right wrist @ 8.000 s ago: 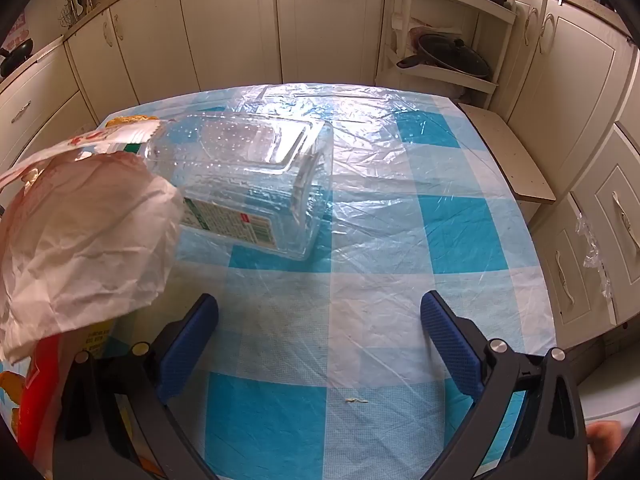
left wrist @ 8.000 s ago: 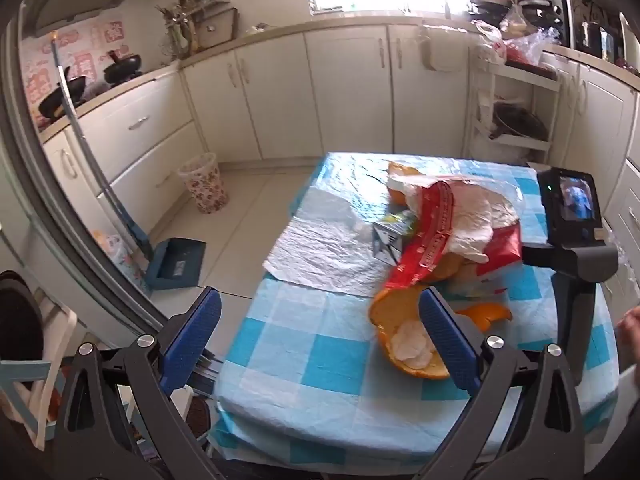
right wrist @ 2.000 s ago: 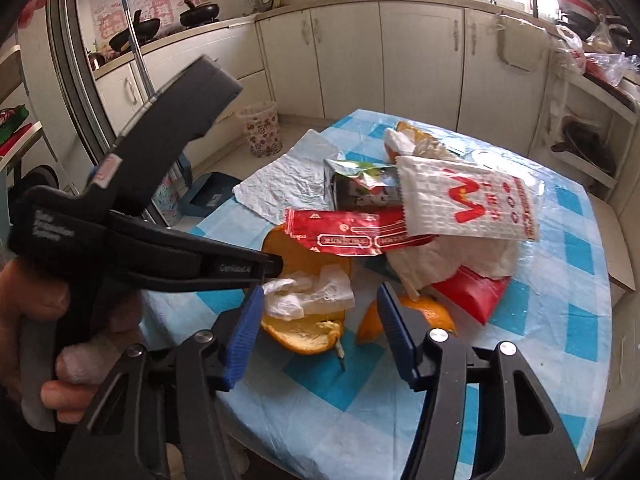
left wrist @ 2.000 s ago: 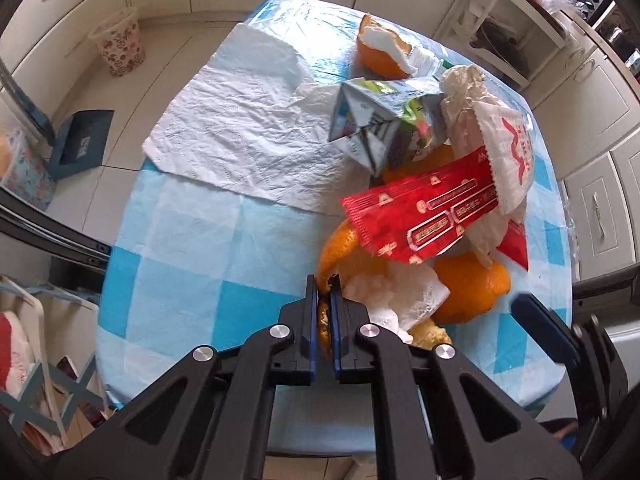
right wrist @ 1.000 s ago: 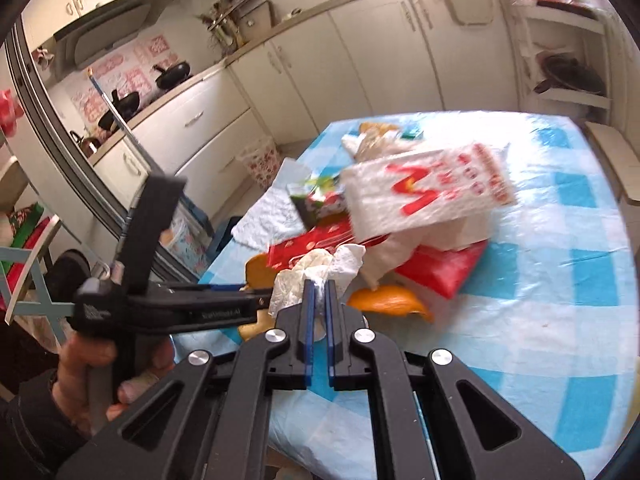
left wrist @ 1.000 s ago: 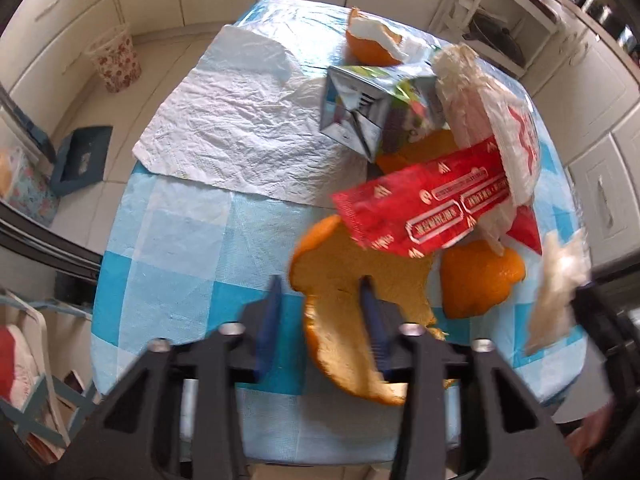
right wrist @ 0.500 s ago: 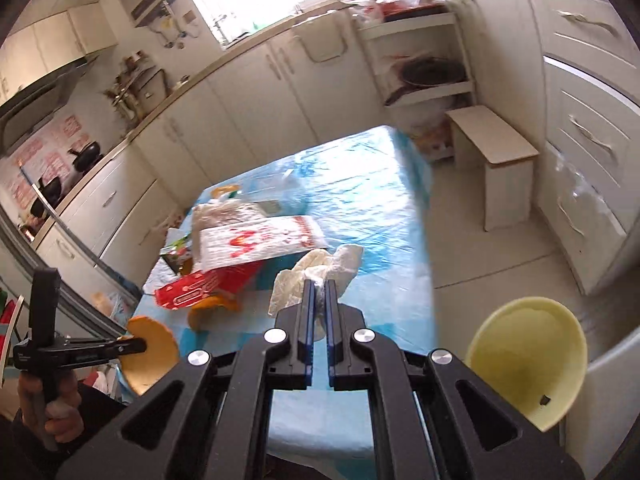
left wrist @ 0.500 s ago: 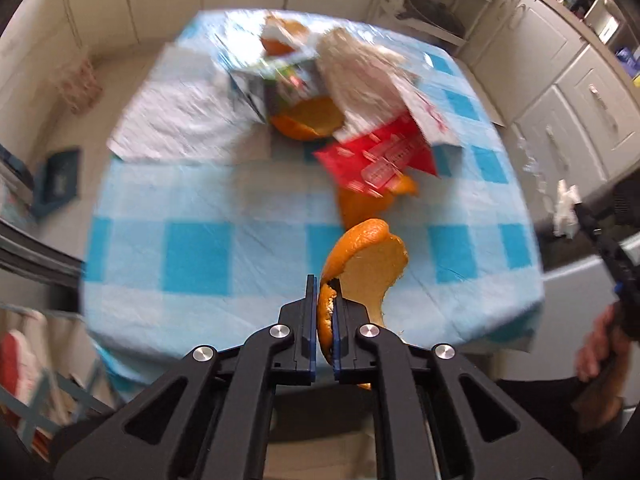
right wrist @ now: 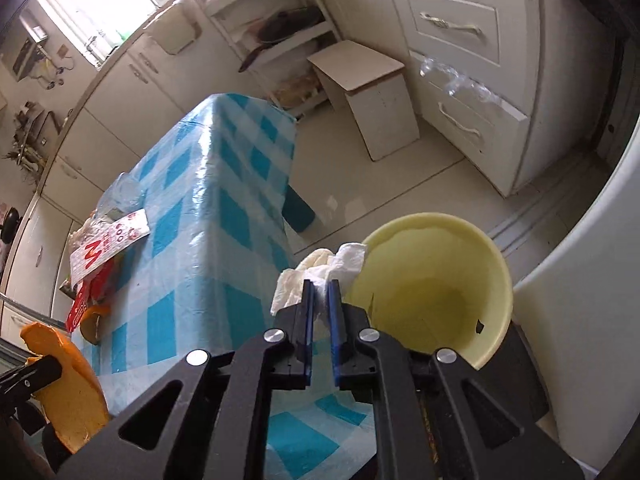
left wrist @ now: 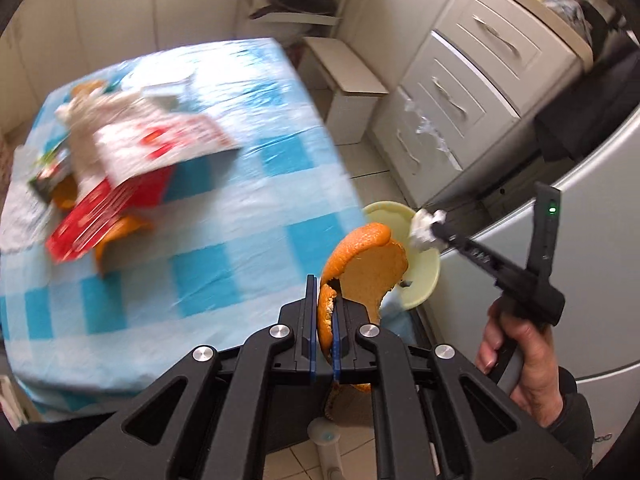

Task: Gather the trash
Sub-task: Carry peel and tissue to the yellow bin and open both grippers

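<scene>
A crumpled white tissue [right wrist: 320, 276] sits between the blue pads of the right gripper [right wrist: 318, 300], held in the air just beside the rim of a pale yellow bin [right wrist: 500, 280] standing on the floor by the table's corner. The jaws have just been opening, and a narrow gap shows either side of the paper; it looks barely held. Tissue like this is likely feather-light, soft and compressible, so it should drop freely, though a fold could cling to a pad.

In the left gripper [left wrist: 322, 320] a large curved piece of orange peel [left wrist: 368, 264] is clamped by its lower edge, fingers pressed together on it, the cupped body standing above the jaws near the bin. Peel probably handles as light, leathery and slightly springy, gripped best on a thick edge as here.

Further out, on the blue checked tablecloth [left wrist: 248, 216], red and white wrappers [left wrist: 132, 168] and more peel lie in a heap. A bare hand [left wrist: 516, 356] holds the right gripper's handle.
</scene>
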A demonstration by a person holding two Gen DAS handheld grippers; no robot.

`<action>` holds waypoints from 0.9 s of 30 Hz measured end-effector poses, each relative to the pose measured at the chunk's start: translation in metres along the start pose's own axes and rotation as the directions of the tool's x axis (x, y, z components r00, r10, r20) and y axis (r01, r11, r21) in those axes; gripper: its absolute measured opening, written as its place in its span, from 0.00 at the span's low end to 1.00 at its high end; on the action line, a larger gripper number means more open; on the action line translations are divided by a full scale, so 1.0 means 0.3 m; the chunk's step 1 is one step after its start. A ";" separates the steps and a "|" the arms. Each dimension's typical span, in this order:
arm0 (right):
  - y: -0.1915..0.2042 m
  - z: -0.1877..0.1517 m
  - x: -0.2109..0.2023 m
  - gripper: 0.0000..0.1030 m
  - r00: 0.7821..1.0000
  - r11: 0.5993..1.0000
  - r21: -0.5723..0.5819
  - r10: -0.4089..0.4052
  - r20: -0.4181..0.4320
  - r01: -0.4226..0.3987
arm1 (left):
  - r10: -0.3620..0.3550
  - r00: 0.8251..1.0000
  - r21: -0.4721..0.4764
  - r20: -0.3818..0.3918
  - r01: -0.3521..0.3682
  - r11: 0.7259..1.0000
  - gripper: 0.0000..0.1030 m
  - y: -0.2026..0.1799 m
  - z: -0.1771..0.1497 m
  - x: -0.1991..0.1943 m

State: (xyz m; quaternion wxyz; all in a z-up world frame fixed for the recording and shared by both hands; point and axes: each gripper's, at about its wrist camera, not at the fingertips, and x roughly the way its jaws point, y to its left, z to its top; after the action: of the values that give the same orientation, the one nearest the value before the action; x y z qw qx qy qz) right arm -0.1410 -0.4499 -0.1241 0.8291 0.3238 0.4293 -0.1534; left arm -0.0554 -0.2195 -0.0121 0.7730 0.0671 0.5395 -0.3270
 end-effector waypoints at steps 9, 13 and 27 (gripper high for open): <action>-0.097 0.041 -0.162 0.49 0.981 0.991 0.123 0.036 0.188 -0.060 | 0.035 0.998 0.026 -0.048 -0.033 0.999 0.05 -0.223 0.137 0.309; -0.062 0.059 -0.288 0.58 0.942 0.992 0.087 0.053 0.333 -0.087 | 0.061 0.995 0.035 -0.081 -0.058 0.998 0.07 -0.312 0.180 0.442; 0.019 0.081 -0.454 0.64 0.855 0.989 0.026 0.110 0.507 -0.143 | 0.067 0.997 0.023 0.026 -0.067 0.997 0.61 -0.293 0.186 0.352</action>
State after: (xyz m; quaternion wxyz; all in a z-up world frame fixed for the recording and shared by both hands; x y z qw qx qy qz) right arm -0.2028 -0.4653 -0.0010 0.9100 0.3258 0.1708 -0.1913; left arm -0.0405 -0.3589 -0.0601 0.7895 0.0904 0.5230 -0.3081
